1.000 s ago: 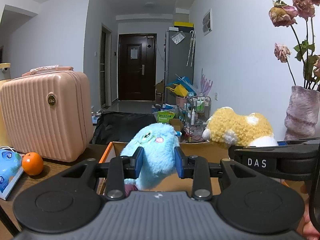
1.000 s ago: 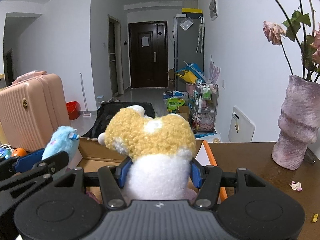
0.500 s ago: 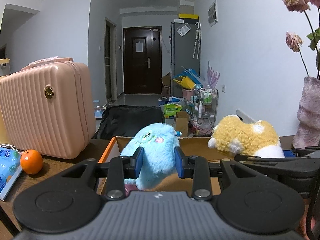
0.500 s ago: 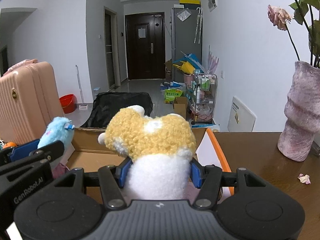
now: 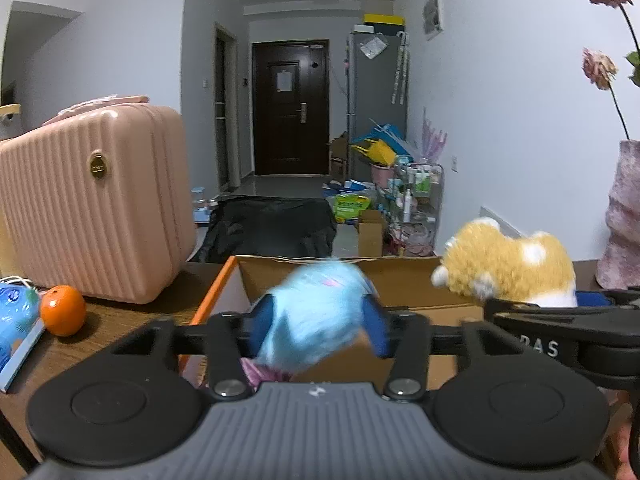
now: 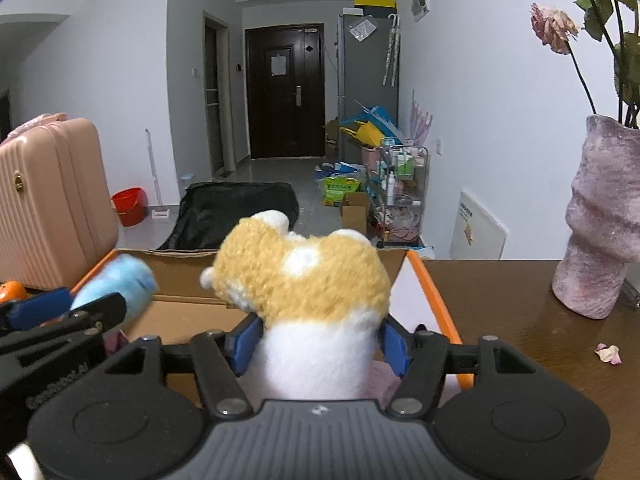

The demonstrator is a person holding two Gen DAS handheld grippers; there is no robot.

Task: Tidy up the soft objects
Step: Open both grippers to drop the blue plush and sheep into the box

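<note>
My left gripper [image 5: 318, 326] has its jaws spread wide over the cardboard box [image 5: 340, 276]. The blue plush toy [image 5: 316, 316] sits blurred between the jaws, tipping down toward the box. My right gripper [image 6: 320, 342] still has its pads against the yellow and white plush toy [image 6: 304, 280], its jaws wider apart, over the same box [image 6: 180, 264]. The yellow plush also shows in the left wrist view [image 5: 504, 268], and the blue plush shows in the right wrist view [image 6: 120, 284]. Something pink lies in the box under the blue plush.
A pink suitcase [image 5: 96, 200] stands on the wooden table [image 5: 120, 320] at the left, with an orange [image 5: 63, 310] and a blue packet [image 5: 16, 312] beside it. A purple vase [image 6: 600, 216] with dried roses stands at the right, with a fallen petal [image 6: 608, 353] nearby.
My left jaws have spread apart and the blue plush has slipped down between them, blurred in motion. My right jaws have also widened around the yellow plush. Both grippers have lowered toward the box.
</note>
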